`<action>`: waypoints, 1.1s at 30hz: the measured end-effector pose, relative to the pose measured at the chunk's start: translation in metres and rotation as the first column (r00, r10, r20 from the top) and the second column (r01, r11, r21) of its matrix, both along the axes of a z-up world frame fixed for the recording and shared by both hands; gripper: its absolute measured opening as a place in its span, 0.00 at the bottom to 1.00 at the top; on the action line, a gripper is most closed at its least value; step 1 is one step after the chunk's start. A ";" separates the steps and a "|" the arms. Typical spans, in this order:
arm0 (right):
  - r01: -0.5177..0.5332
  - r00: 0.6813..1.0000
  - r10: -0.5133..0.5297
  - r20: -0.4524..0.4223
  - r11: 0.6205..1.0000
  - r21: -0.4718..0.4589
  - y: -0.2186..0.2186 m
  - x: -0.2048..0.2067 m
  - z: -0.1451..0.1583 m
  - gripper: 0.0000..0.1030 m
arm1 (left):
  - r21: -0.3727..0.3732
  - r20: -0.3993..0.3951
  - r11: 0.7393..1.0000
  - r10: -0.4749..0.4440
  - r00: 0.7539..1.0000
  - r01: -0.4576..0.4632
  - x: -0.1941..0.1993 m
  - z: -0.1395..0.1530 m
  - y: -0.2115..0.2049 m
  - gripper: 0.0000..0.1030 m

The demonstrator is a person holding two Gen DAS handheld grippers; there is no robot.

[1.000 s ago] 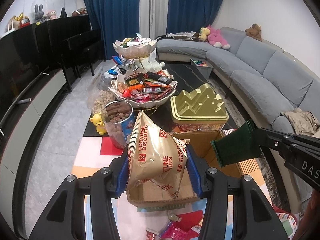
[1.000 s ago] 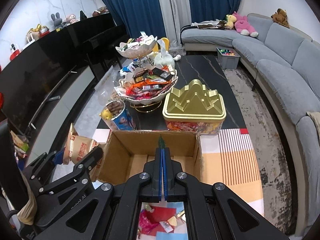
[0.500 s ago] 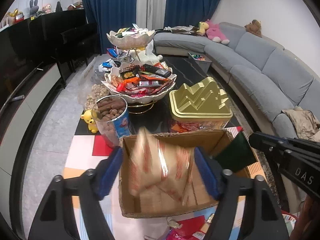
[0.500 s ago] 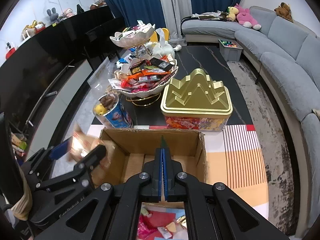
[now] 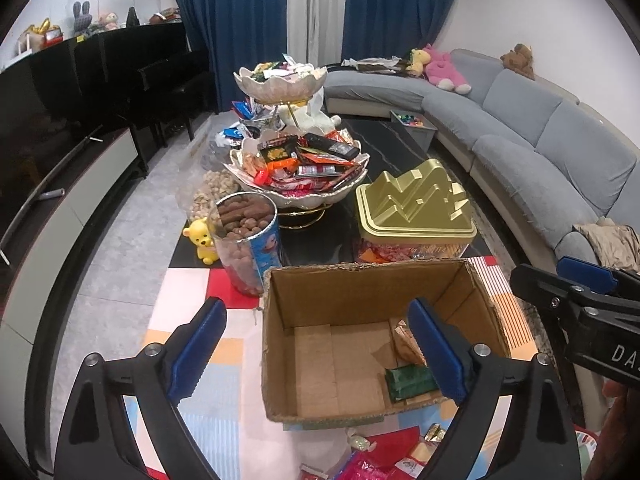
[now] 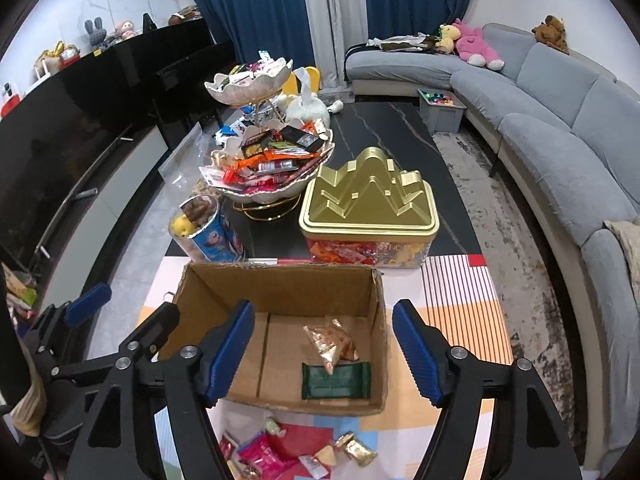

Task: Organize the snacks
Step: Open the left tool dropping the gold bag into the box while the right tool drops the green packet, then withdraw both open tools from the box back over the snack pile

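Left claw (image 5: 316, 354) and right claw (image 6: 323, 354) have both just been opening, nothing between their jaws

White letters "DA" on the black body of the right gripper (image 5: 585, 276); all other print unreadable

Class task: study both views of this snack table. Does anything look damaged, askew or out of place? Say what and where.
The cardboard box has a ragged, torn top rim. Inside, the biscuit packet lies tilted against the right wall, partly over the green packet. Loose wrapped snacks lie scattered on the mat in front of the box, not yet sorted.
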State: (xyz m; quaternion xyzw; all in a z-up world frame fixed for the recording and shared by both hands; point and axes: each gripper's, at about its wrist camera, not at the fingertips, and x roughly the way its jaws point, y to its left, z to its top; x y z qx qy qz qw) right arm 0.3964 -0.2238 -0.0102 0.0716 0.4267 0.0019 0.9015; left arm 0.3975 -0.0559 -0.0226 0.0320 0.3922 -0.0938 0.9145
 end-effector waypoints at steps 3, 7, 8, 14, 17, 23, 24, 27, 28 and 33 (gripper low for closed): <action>0.005 1.000 -0.004 0.007 1.000 -0.005 0.001 -0.008 0.006 0.71 | 0.004 0.009 1.000 0.003 1.000 -0.003 -0.008 0.006 0.002 0.91; 0.010 1.000 -0.010 0.019 1.000 -0.014 0.002 -0.020 0.013 0.74 | 0.005 0.026 1.000 0.007 1.000 -0.007 -0.021 0.017 0.006 0.93; 0.013 1.000 -0.012 0.022 1.000 -0.017 0.003 -0.023 0.015 0.76 | 0.006 0.033 1.000 0.008 0.999 -0.008 -0.025 0.020 0.007 0.93; 0.019 0.999 -0.018 0.040 1.000 -0.023 0.003 -0.042 0.024 0.76 | 0.008 0.060 1.000 0.012 0.998 -0.013 -0.045 0.033 0.013 0.93; 0.020 0.998 -0.018 0.052 0.999 -0.033 0.005 -0.054 0.027 0.77 | 0.007 0.062 1.000 0.014 0.998 -0.014 -0.054 0.037 0.016 0.93; 0.017 0.997 -0.012 0.079 0.998 -0.060 0.010 -0.074 0.033 0.77 | 0.007 0.064 1.000 0.015 0.998 -0.015 -0.074 0.042 0.021 0.93; 0.018 0.996 -0.013 0.085 0.998 -0.064 0.011 -0.079 0.033 0.78 | 0.007 0.064 1.000 0.014 0.998 -0.015 -0.077 0.042 0.021 0.93; 0.019 0.995 -0.011 0.101 0.997 -0.072 0.013 -0.090 0.034 0.82 | 0.009 0.067 1.000 0.012 0.998 -0.013 -0.087 0.042 0.023 0.94; 0.017 0.995 -0.010 0.104 0.997 -0.074 0.013 -0.094 0.034 0.82 | 0.009 0.068 1.000 0.012 0.998 -0.013 -0.090 0.042 0.024 0.94; 0.020 0.993 -0.010 0.121 0.997 -0.079 0.018 -0.110 0.032 0.82 | 0.011 0.065 1.000 0.011 0.998 -0.011 -0.101 0.040 0.027 0.94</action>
